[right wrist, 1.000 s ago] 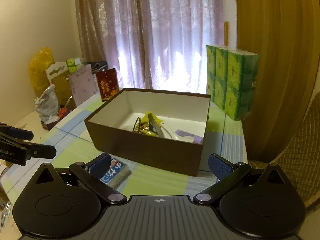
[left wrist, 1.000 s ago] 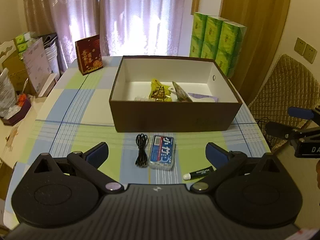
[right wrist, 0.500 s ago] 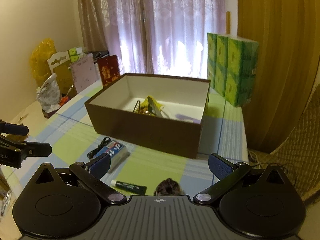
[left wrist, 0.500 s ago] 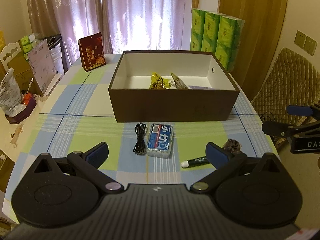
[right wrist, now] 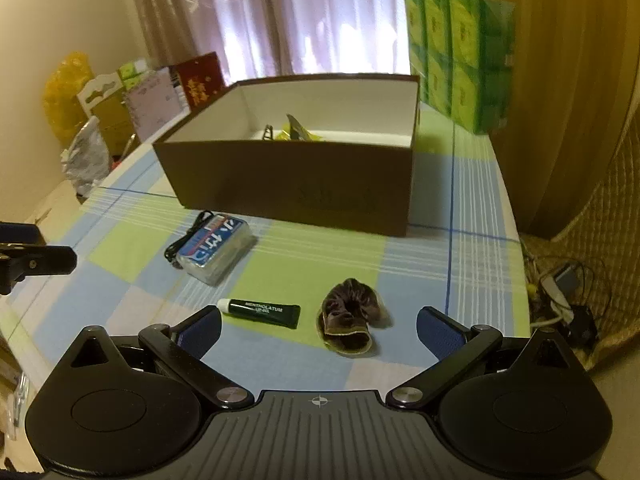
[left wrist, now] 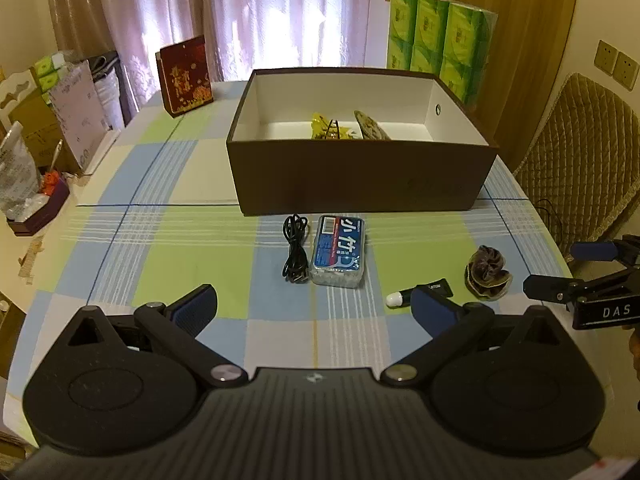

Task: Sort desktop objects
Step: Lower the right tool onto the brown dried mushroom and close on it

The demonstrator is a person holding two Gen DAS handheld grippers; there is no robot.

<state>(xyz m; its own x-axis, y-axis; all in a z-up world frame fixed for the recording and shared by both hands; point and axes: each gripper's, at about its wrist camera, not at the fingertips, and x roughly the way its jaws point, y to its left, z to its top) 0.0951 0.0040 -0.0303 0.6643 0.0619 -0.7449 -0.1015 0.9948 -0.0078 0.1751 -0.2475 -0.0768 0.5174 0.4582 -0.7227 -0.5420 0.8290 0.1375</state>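
We judge the sorting as partly done. Inside the open brown cardboard box with white inner walls (left wrist: 362, 178) some things already lie: a yellow packet (left wrist: 326, 130) and a dark clip-like piece beside it; the rest of the floor is hidden by the near wall.

Four things are left on the checked green, blue and white tablecloth (left wrist: 180, 248). The coiled black cable (left wrist: 296, 250) lies just beside the blue wrapped pack of tissues (left wrist: 339, 251), both close in front of the box. Nearer to us lie the dark green lip gel tube with white cap (right wrist: 260, 312) and the brown velvet hair scrunchie (right wrist: 352, 316).

Our left gripper (left wrist: 314, 312) is wide open and holds nothing; it hangs above the table, in line with the tissues. Our right gripper (right wrist: 318, 326) is open and empty too, with the tube and scrunchie between its fingers' line.

Around stand a stack of green tissue packages (left wrist: 440, 44), a red decorated paper bag (left wrist: 185, 75) and a quilted beige chair (left wrist: 580, 160). Nothing blocks the way to the box; only its high near wall must be passed over.
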